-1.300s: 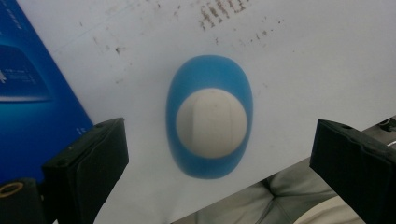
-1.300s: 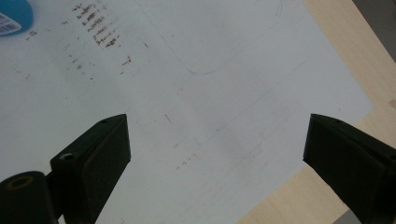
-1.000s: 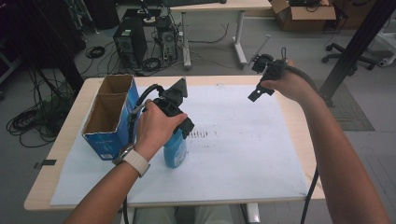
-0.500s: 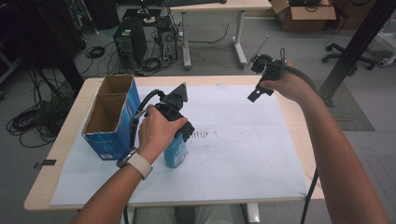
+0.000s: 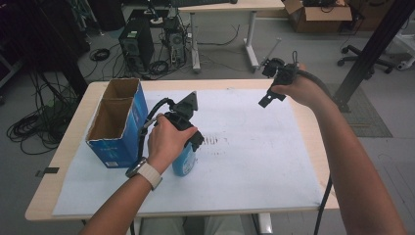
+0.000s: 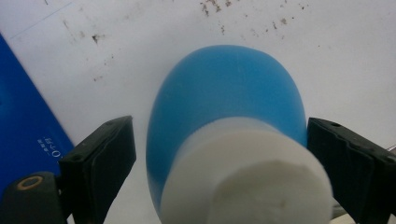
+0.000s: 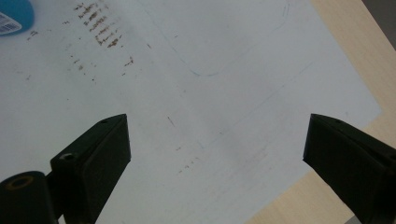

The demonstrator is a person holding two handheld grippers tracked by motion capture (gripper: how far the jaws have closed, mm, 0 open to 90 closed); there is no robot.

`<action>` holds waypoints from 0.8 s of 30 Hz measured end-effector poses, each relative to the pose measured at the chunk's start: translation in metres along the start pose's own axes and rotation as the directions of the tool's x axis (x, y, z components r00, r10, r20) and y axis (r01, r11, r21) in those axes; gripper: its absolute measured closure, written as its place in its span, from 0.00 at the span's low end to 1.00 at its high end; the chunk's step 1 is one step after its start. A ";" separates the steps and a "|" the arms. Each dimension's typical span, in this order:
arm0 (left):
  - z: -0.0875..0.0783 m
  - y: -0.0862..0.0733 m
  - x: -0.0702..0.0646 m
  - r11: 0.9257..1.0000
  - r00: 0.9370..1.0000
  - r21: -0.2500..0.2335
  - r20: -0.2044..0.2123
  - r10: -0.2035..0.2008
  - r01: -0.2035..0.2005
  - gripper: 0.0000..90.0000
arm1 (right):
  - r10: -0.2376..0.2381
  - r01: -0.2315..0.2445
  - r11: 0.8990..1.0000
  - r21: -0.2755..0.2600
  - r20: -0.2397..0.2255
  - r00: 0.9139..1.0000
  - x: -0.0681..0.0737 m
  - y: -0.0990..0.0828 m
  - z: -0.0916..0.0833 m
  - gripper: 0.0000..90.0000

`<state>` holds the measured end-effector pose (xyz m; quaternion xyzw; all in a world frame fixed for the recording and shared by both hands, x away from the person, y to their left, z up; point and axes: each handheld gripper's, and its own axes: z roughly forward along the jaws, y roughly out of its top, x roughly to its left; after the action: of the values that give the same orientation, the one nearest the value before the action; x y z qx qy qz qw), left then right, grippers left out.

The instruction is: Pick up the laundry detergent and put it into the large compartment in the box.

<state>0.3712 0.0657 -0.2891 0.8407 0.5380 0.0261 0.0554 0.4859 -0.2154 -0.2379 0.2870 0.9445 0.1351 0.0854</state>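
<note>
Our left gripper (image 6: 219, 154), jaws closing but apparently not yet touching, straddles the blue bottle (image 6: 224, 107) at centre frame; smooth, probably slippery plastic, so we'd grip below the white cap (image 6: 247, 177).

left hand-held gripper (image 5: 188, 142) over blue bottle (image 5: 184, 160) (upright) | blue box (image 5: 117, 123) beside | right hand-held gripper (image 5: 268, 96) raised

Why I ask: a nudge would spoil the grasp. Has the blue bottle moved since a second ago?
No. The blue bottle stands at the same spot beside the blue box.
</note>
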 end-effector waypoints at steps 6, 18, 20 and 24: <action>0.001 0.000 0.001 1.000 1.000 -0.002 0.005 -0.004 0.004 0.17 | 0.000 0.000 1.000 0.000 0.001 1.000 0.000 0.000 0.000 0.08; 0.001 0.000 -0.001 1.000 1.000 0.001 0.012 -0.004 0.004 0.25 | -0.003 0.003 1.000 0.000 -0.001 1.000 0.001 0.001 0.000 0.08; 0.000 0.000 -0.001 1.000 1.000 -0.003 0.011 -0.002 0.002 0.27 | -0.003 0.003 1.000 0.001 -0.001 1.000 0.001 0.000 0.000 0.08; 0.000 0.000 0.000 1.000 1.000 -0.004 0.006 -0.002 0.002 0.29 | -0.002 0.002 1.000 0.003 -0.002 1.000 0.001 0.000 0.001 0.08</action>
<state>0.3717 0.0658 -0.2889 0.8401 0.5387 0.0245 0.0585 0.4855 -0.2146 -0.2386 0.2858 0.9451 0.1341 0.0842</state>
